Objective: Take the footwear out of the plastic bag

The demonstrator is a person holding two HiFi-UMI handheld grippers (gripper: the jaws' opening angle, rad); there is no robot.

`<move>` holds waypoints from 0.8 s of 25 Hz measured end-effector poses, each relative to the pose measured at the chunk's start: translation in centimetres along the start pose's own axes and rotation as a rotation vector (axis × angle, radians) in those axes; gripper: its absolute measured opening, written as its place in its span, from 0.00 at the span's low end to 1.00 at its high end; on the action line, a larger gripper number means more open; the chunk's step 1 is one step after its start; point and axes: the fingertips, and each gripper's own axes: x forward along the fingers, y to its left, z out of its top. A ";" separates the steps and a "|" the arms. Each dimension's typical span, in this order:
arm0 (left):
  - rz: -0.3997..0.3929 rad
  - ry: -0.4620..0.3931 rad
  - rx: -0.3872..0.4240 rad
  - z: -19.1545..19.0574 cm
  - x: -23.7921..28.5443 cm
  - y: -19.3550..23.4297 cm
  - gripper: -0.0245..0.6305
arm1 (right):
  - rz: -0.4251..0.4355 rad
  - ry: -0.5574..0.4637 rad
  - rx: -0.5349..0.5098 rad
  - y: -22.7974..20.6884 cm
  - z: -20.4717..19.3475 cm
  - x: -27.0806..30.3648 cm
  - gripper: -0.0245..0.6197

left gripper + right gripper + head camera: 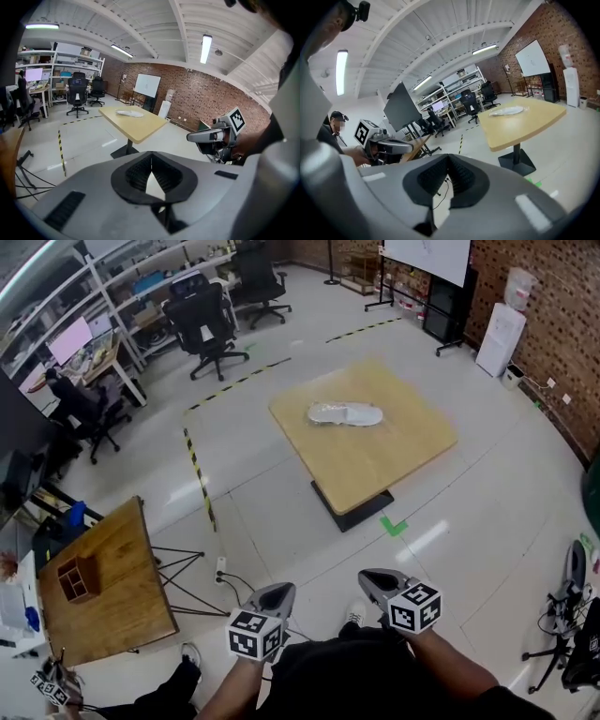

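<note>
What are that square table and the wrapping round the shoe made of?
Table: probably wood or wood laminate, matte; pale tan, even surface. Wrapping: likely thin clear plastic; it glints and the white shoe shows through.

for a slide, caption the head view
Left gripper and right gripper, shut, far from bagged white shoe on square wooden table

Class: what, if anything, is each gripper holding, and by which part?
Nothing. The left gripper and right gripper are both shut and empty; the bagged footwear lies untouched on the table.
</note>
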 end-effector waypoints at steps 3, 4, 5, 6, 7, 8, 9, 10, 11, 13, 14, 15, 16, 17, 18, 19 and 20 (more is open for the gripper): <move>0.015 -0.019 0.001 2.8 2.9 0.2 0.05 | 0.066 -0.004 -0.042 -1.1 2.3 1.1 0.04; 0.013 -0.024 0.019 3.7 4.2 0.1 0.05 | 0.080 0.001 -0.056 -1.7 2.7 1.4 0.04; 0.009 -0.025 0.039 4.6 5.5 -0.3 0.05 | 0.086 0.006 -0.066 -2.6 3.0 1.5 0.04; -0.001 -0.021 0.057 5.5 6.9 -0.8 0.05 | 0.082 0.012 -0.068 -3.7 3.1 1.6 0.04; -0.019 -0.012 0.071 6.2 8.1 -1.5 0.05 | 0.073 0.016 -0.059 -4.8 3.0 1.5 0.04; -0.046 0.002 0.084 6.7 9.0 -2.4 0.05 | 0.063 0.015 -0.038 -5.7 3.0 1.3 0.04; -0.077 0.019 0.103 7.0 9.8 -3.3 0.05 | 0.055 0.009 -0.014 -6.5 3.0 0.9 0.04; -0.105 0.042 0.126 7.1 10.6 -4.0 0.05 | 0.046 0.001 0.007 -7.2 3.1 0.6 0.04; -0.124 0.070 0.150 7.0 11.4 -4.3 0.05 | 0.035 -0.007 0.016 -7.8 3.2 0.5 0.04; -0.143 0.129 0.173 6.7 13.1 -3.8 0.05 | 0.005 -0.013 0.010 -9.1 3.6 0.7 0.04; -0.153 0.150 0.168 6.7 14.1 -3.4 0.05 | -0.011 -0.012 0.006 -9.9 3.8 0.9 0.04; -0.167 0.163 0.158 6.9 15.2 -3.1 0.05 | -0.026 -0.011 0.005 -10.8 4.0 1.1 0.04; -0.184 0.171 0.151 7.3 16.4 -2.9 0.05 | -0.040 -0.011 0.007 -11.7 4.3 1.3 0.04; -0.201 0.176 0.152 7.8 17.7 -2.7 0.05 | -0.053 -0.010 0.011 -12.8 4.7 1.5 0.04; -0.216 0.180 0.162 8.5 19.1 -2.5 0.05 | -0.066 -0.007 0.017 -13.9 5.1 1.7 0.04; -0.231 0.180 0.176 9.2 20.4 -2.2 0.05 | -0.080 -0.003 0.023 -14.9 5.5 2.0 0.04; -0.246 0.177 0.189 10.1 21.8 -1.8 0.05 | -0.094 0.002 0.027 -15.9 6.1 2.3 0.04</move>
